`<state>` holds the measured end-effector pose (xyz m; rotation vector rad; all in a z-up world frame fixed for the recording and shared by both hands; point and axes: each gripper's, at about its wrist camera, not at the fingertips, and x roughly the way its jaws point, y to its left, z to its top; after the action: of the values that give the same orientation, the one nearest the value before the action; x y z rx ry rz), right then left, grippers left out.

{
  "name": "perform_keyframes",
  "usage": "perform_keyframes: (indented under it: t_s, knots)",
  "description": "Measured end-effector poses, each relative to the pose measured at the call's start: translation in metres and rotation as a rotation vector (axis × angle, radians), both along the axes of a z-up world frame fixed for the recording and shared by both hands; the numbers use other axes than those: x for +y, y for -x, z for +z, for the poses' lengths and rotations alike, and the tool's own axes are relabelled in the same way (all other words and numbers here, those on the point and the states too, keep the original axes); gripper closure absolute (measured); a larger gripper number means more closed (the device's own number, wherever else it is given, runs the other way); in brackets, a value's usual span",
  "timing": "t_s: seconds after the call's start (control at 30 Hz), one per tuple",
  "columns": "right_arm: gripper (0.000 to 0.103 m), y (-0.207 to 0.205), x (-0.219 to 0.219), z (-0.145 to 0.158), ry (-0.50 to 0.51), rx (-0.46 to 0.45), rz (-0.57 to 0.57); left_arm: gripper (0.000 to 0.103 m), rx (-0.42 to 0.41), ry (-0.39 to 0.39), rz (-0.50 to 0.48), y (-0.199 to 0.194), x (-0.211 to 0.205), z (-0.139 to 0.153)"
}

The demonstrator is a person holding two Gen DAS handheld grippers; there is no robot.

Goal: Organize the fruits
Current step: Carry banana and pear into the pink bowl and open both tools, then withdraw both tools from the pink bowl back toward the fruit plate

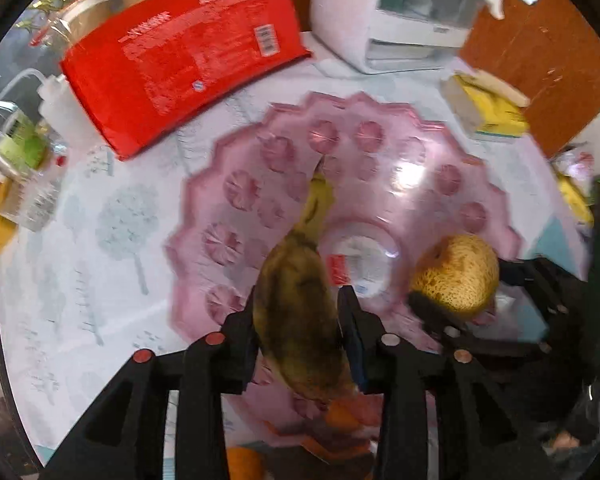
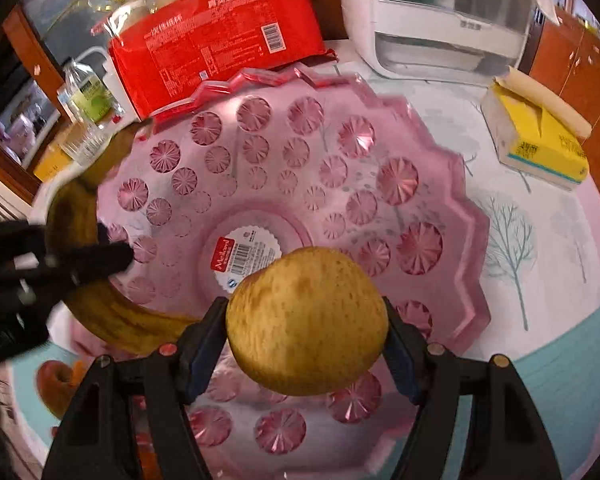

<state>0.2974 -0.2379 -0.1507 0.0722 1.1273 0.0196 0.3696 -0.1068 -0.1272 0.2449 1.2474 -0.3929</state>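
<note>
Nothing rests in the pink bowl [image 2: 452,216] yet: left gripper [image 1: 300,320] jaws flank the banana [image 1: 300,312] loosely, right gripper [image 2: 306,332] clamps the pear [image 2: 306,320], an orange fruit [image 1: 244,462] waits at 6 o'clock

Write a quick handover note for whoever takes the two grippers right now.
Left gripper: the browned banana is between its jaws over the pink bowl; whether it is still pinched is unclear.
Right gripper: shut on the speckled pear, held above the bowl's centre label.
Done: both fruits brought over the bowl.
Left: set banana and pear down inside. Another fruit, reddish, and something orange lie outside the bowl near its rim; probably next.
</note>
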Motion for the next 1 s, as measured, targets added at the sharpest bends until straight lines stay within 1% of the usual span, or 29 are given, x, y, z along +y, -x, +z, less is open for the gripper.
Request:
perform_keyframes:
  t_s: [0.03, 0.07, 0.1, 0.17, 0.2, 0.23, 0.3, 0.37, 0.47, 0.5, 0.57, 0.6, 0.67, 0.8, 0.9, 1.0]
  knots:
    - [0.030, 0.001, 0.003, 0.002, 0.010, -0.021, 0.009, 0.051, -0.003, -0.023, 0.009, -0.004, 0.001, -0.003]
    - [0.030, 0.003, 0.005, 0.006, 0.016, -0.048, 0.018, 0.036, -0.005, -0.037, 0.021, -0.007, 0.003, -0.006]
    - [0.029, 0.004, 0.006, 0.008, 0.015, -0.065, 0.022, 0.029, -0.011, -0.047, 0.040, -0.009, 0.005, -0.010]
    - [0.023, 0.005, 0.006, 0.014, 0.009, -0.083, 0.019, 0.030, -0.008, -0.046, 0.066, -0.012, 0.010, -0.015]
    - [0.022, 0.006, 0.005, 0.016, -0.005, -0.082, 0.017, 0.028, 0.012, -0.011, 0.066, -0.013, 0.012, -0.016]
    - [0.021, 0.007, 0.004, 0.017, -0.017, -0.074, 0.016, 0.028, 0.018, -0.007, 0.076, -0.012, 0.012, -0.017]
    - [0.020, 0.006, 0.001, 0.018, -0.046, -0.051, 0.010, 0.028, 0.012, -0.010, 0.082, -0.009, 0.012, -0.019]
    - [0.020, 0.006, 0.000, 0.019, -0.040, -0.028, -0.003, 0.028, 0.002, -0.007, 0.077, -0.003, 0.010, -0.018]
    - [0.020, 0.011, 0.002, 0.023, -0.014, -0.020, -0.015, 0.028, -0.021, -0.004, 0.077, 0.008, 0.013, -0.014]
    - [0.020, 0.012, 0.003, 0.024, -0.002, -0.005, -0.015, 0.028, -0.033, -0.001, 0.087, 0.013, 0.015, -0.011]
    - [0.020, 0.010, 0.006, 0.021, 0.029, 0.062, -0.030, 0.028, -0.041, 0.014, 0.103, 0.020, 0.018, -0.006]
    - [0.020, 0.007, 0.008, 0.018, 0.045, 0.121, -0.024, 0.028, -0.043, 0.021, 0.110, 0.022, 0.020, -0.004]
    - [0.020, 0.007, 0.013, 0.016, 0.046, 0.163, 0.027, 0.028, -0.054, 0.036, 0.127, 0.031, 0.025, 0.003]
    - [0.020, 0.017, 0.017, 0.025, 0.046, 0.123, 0.039, 0.028, -0.086, 0.070, 0.142, 0.050, 0.032, 0.018]
    - [0.020, 0.024, 0.016, 0.033, 0.007, 0.109, 0.040, 0.028, -0.108, 0.087, 0.155, 0.063, 0.037, 0.030]
    - [0.020, 0.032, 0.013, 0.043, -0.010, 0.086, 0.036, 0.028, -0.122, 0.110, 0.185, 0.077, 0.045, 0.040]
